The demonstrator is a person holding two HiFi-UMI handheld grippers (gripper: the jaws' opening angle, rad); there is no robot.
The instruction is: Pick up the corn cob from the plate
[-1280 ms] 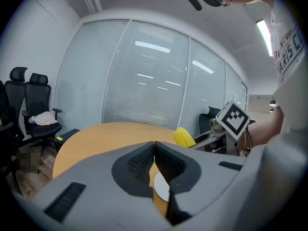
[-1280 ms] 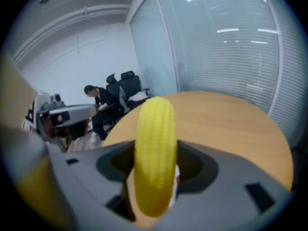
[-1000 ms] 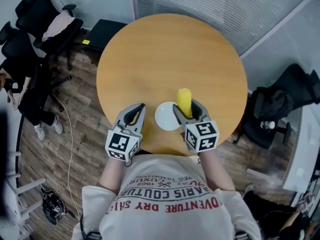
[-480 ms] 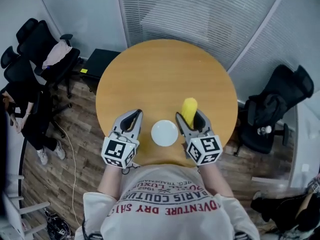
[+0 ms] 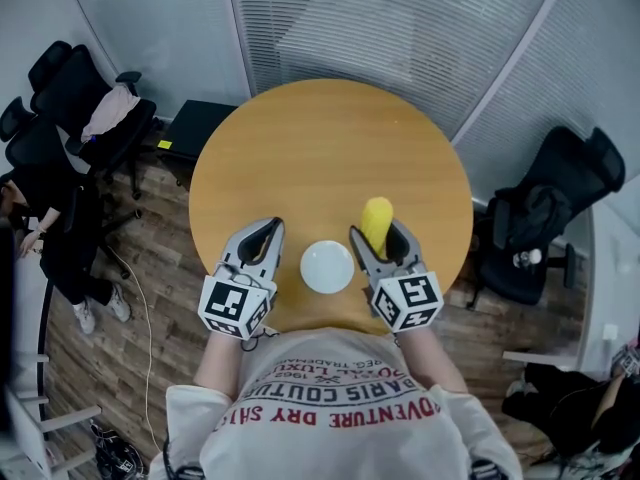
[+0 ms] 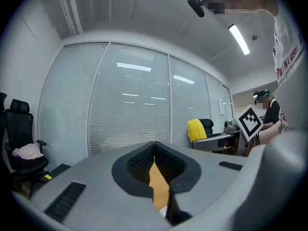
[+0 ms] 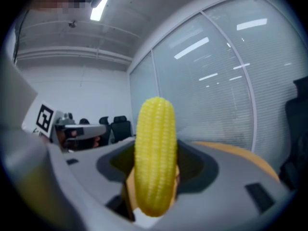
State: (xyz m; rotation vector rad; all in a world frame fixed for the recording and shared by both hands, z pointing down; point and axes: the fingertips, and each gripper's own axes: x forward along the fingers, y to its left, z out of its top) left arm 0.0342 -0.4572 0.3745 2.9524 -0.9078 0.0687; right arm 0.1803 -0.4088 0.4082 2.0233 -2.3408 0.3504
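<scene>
Corn cob (image 5: pixel 377 220) is held clamped between the jaws of the right hand-held gripper (image 5: pixel 379 240), upright in the right gripper view (image 7: pixel 155 162), at about 2 o'clock from the plate (image 5: pixel 327 267) and clear of it. Against a second ago, when the gripper's inner jaw overlapped the plate's rim, the cob has been carried off to the side; against half a second ago, hardly anything is changed.

At 9 o'clock from the plate, the left hand-held gripper (image 5: pixel 270 228) is seen with its jaws brought together on nothing, which its own view (image 6: pixel 154 146) confirms. The white plate is left bare at 6 o'clock on the round wooden worktop (image 5: pixel 320 148), close to the near edge.

Round the worktop a plank floor (image 5: pixel 150 268) is shown. Black office chairs (image 5: pixel 70 88) are grouped at 9 to 10 o'clock, with a pale garment (image 5: pixel 110 108) draped over one and a thin cable (image 5: pixel 142 288) trailed across the floor. A flat black case (image 5: pixel 200 123) lies at 10 o'clock beside the worktop. Slatted blinds (image 5: pixel 400 28) fill the wall at 12 o'clock, and another black chair (image 5: pixel 555 208) stands at 3 o'clock.

Most of the worktop from 9 through 12 to 3 o'clock is left bare, while both hand-held grippers are kept near its 6 o'clock edge, just beside the person's shirt (image 5: pixel 340 408).
</scene>
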